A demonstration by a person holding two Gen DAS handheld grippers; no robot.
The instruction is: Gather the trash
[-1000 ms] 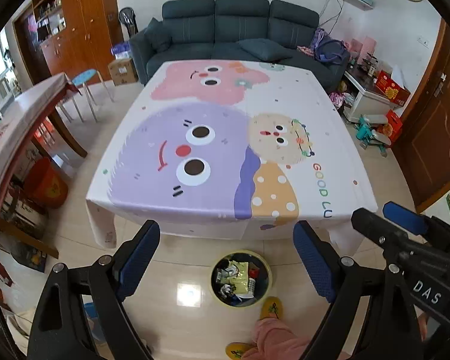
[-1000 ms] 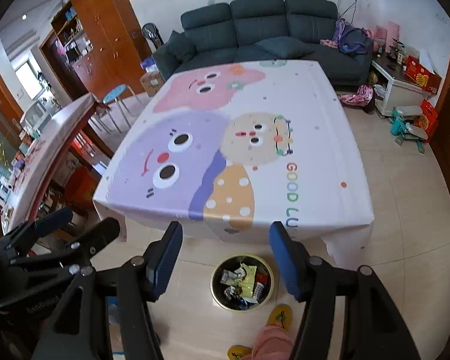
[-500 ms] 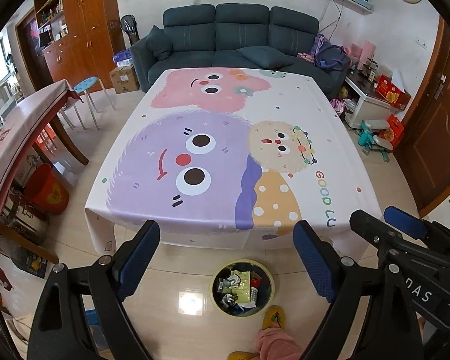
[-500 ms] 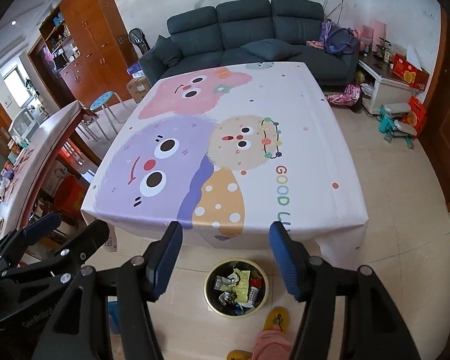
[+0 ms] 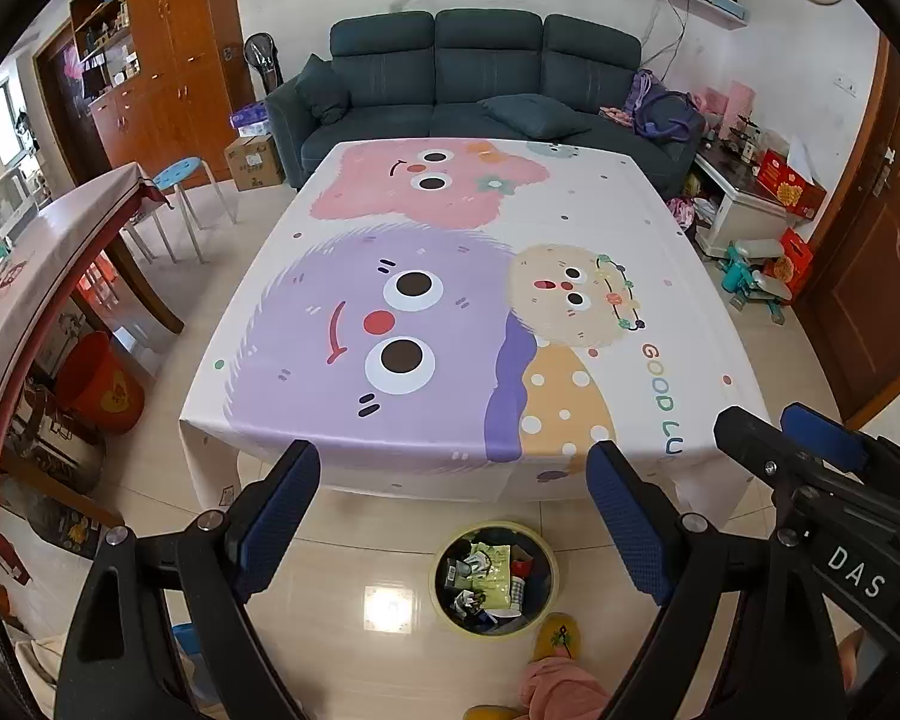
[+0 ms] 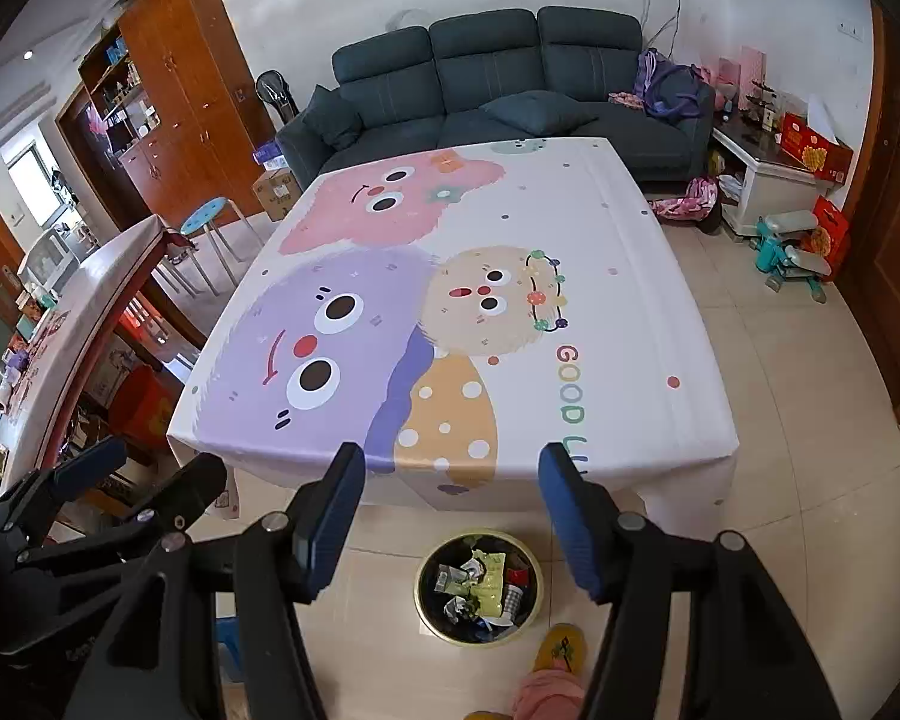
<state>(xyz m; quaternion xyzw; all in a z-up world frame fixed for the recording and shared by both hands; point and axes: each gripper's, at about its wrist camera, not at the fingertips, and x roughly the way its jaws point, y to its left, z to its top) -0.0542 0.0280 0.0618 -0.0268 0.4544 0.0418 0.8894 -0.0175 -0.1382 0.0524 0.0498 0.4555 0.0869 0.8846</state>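
**Both grippers empty, trash sits in bin on floor**

Left hand-held gripper (image 5: 453, 516): jaws spread wide, nothing between the blue pads (image 5: 279, 516). Held high, looking down past the near edge of the worktop (image 5: 660, 252). Right hand-held gripper (image 6: 450, 516): likewise released, pads apart, nothing held. Each gripper shows at the side of the other's view; they sit side by side, apart.

Below and between the jaws in both views: a round bin (image 5: 494, 579) on the tiled floor (image 5: 354, 540), just in front of the worktop's near edge. It holds the trash (image 5: 486, 570): crumpled wrappers, a pale green packet, a red scrap, some dark bits. Finer detail is too small to tell.

Worktop: covered by a cartoon cloth (image 5: 426, 324); no loose trash visible on it. A yellow slipper (image 5: 561, 636) is just beside the bin.

Handling, judged: wrappers and packets look light, soft and crushable, not fragile. Film surfaces are probably slick, so a pinch on a crumpled fold or a packet edge should hold better than on a flat face. The pieces are loosely heaped, so one grasp may drag its neighbours. If the bin itself is to be moved, the rim is the only hold; it looks rigid and light.

Task state, judged: collection appears finished or nearly so.
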